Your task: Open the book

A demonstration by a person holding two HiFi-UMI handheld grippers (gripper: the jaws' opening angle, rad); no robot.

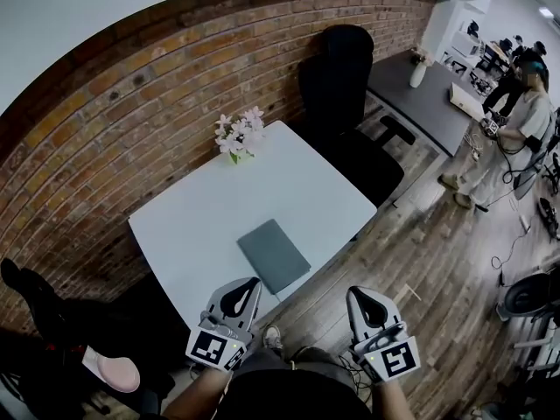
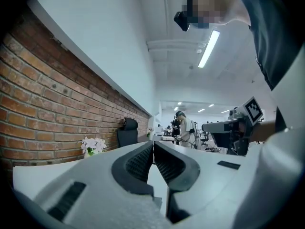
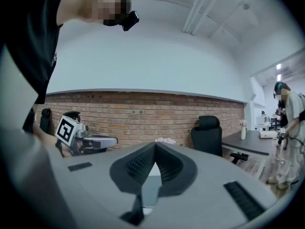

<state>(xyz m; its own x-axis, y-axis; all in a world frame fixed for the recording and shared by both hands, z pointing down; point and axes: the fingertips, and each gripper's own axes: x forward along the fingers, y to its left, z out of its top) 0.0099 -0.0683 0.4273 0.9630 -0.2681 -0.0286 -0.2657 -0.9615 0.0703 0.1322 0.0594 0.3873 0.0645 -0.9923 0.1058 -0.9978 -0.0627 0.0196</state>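
Head view: looks steeply down on a white table (image 1: 192, 226) with the grey book (image 1: 273, 254) lying flat and closed near the front edge. Puts the left gripper (image 1: 248, 284) at that edge, near the book's near corner but apart from it. Puts the right gripper (image 1: 361, 294) off the table over the wood floor, further to the book's right. Cuts both forearms off at the bottom and leaves the jaw gaps too small to read. Takes in white flowers (image 1: 240, 136) at the far corner, a black chair (image 1: 337, 68) and a brick wall (image 1: 114, 103).

Left gripper view: looks level along jaws pressed together at the tips, nothing between them. Fills the lower half with the gripper's own grey body, so no book to be made out. Adds a standing person (image 2: 183, 125) far down the room.

Right gripper view: jaws likewise closed tip to tip and empty, with a pale sliver below them. Adds a vase (image 3: 243, 132) on a grey desk (image 3: 248, 144) at right.
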